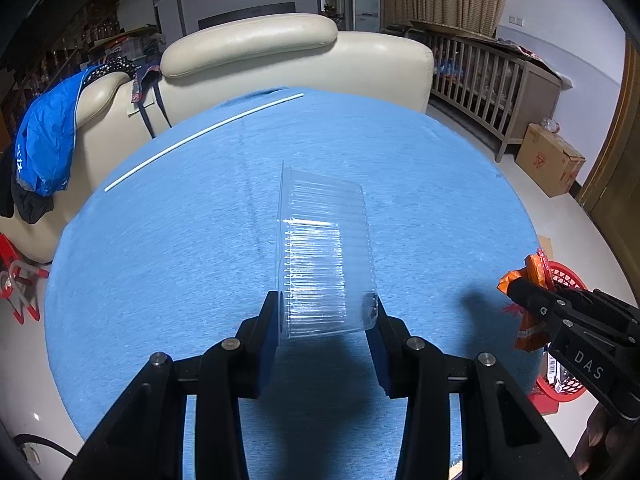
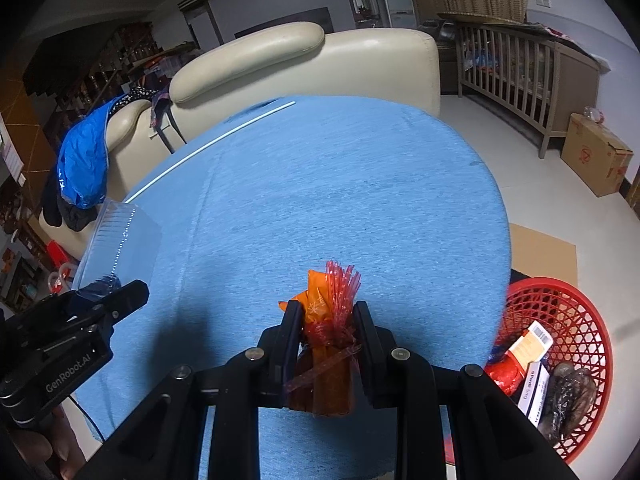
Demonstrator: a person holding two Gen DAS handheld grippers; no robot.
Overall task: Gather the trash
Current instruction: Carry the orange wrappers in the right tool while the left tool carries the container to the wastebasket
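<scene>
My left gripper (image 1: pixel 326 304) is shut on a clear ribbed plastic container (image 1: pixel 326 248), held on its side above the blue table (image 1: pixel 180 248). The container also shows at the left of the right wrist view (image 2: pixel 120 240), with the left gripper (image 2: pixel 120 300) below it. My right gripper (image 2: pixel 327 312) is shut on an orange and red snack wrapper (image 2: pixel 330 320), held over the table's near right part. In the left wrist view the right gripper (image 1: pixel 520 284) and wrapper (image 1: pixel 534 276) show at the right edge. A red mesh basket (image 2: pixel 560 300) with several pieces of trash stands on the floor right of the table.
A thin white stick (image 1: pixel 200 136) lies along the table's far left edge. A cream sofa (image 1: pixel 280 56) with a blue jacket (image 1: pixel 44 140) stands behind the table. A wooden crib (image 1: pixel 488 80) and cardboard box (image 1: pixel 550 160) stand at the right.
</scene>
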